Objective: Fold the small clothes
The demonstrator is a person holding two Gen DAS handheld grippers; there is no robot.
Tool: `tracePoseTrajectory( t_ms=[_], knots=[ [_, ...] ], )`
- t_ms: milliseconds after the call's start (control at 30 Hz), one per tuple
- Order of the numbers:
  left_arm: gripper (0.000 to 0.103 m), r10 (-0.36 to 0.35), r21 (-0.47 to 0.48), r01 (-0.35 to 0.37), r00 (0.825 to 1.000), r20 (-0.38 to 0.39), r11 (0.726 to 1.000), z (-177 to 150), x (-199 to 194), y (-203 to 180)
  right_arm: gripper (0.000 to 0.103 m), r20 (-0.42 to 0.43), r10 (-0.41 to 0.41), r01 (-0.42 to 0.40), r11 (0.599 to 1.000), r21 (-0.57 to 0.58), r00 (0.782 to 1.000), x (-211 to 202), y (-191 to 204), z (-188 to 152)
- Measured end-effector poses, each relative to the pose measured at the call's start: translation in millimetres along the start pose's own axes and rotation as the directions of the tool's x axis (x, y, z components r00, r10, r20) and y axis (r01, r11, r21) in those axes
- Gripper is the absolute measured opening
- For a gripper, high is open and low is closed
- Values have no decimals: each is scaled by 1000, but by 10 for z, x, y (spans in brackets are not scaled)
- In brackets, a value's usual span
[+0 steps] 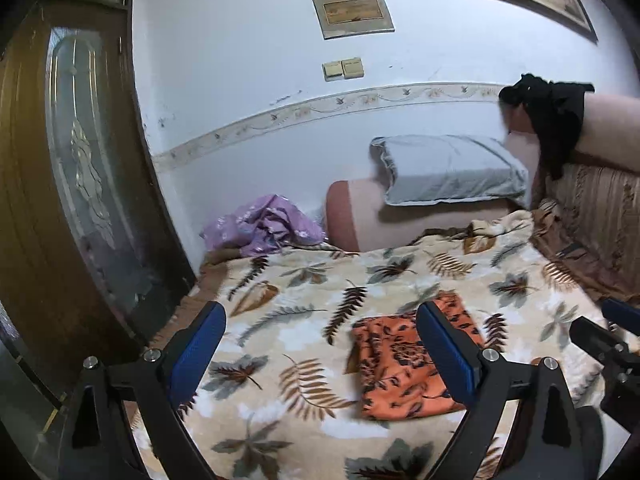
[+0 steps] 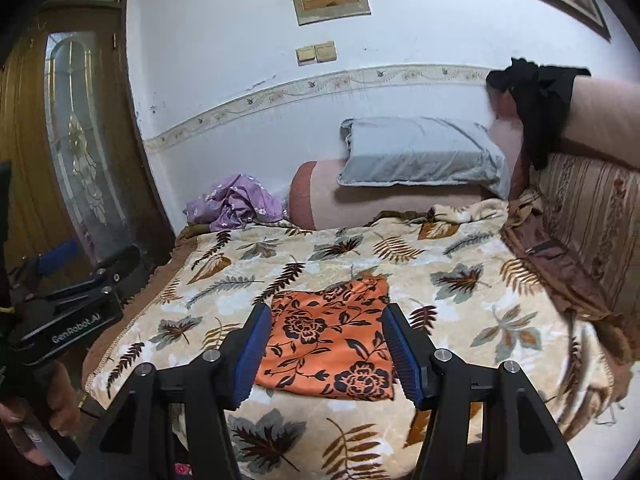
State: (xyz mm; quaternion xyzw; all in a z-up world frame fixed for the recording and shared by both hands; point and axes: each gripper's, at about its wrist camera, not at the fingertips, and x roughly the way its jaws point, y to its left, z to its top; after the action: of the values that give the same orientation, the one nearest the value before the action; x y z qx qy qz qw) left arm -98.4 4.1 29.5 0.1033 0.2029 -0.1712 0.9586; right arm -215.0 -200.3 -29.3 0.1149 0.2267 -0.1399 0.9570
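Reading "GenRobot.AI" on left gripper (image 2: 76, 280), fingers spread, right gripper (image 2: 324, 344) fingers apart above folded orange cloth (image 2: 332, 344)

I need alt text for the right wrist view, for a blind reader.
A folded orange cloth with black flowers lies on a leaf-patterned blanket, seen between the fingers of the open, empty right gripper. The left gripper is at the left edge.

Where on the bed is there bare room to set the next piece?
Bare blanket lies between the orange cloth and the striped cushion, and between it and the purple cloth. The pillow end is crowded.
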Motion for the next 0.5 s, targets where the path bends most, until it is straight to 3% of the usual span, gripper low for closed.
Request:
tracePoseTrajectory(
  t_ms=[233, 500],
  knots=[
    [96, -2, -31, 2, 1000, -10, 1000, -5, -18, 82, 62, 2, -51, 51, 999, -7, 999, -122, 12, -14],
    [96, 1, -65, -2, 1000, -8, 998, -17, -39, 271, 62, 11, -41, 41, 999, -25, 999, -178, 168, 79]
  ],
)
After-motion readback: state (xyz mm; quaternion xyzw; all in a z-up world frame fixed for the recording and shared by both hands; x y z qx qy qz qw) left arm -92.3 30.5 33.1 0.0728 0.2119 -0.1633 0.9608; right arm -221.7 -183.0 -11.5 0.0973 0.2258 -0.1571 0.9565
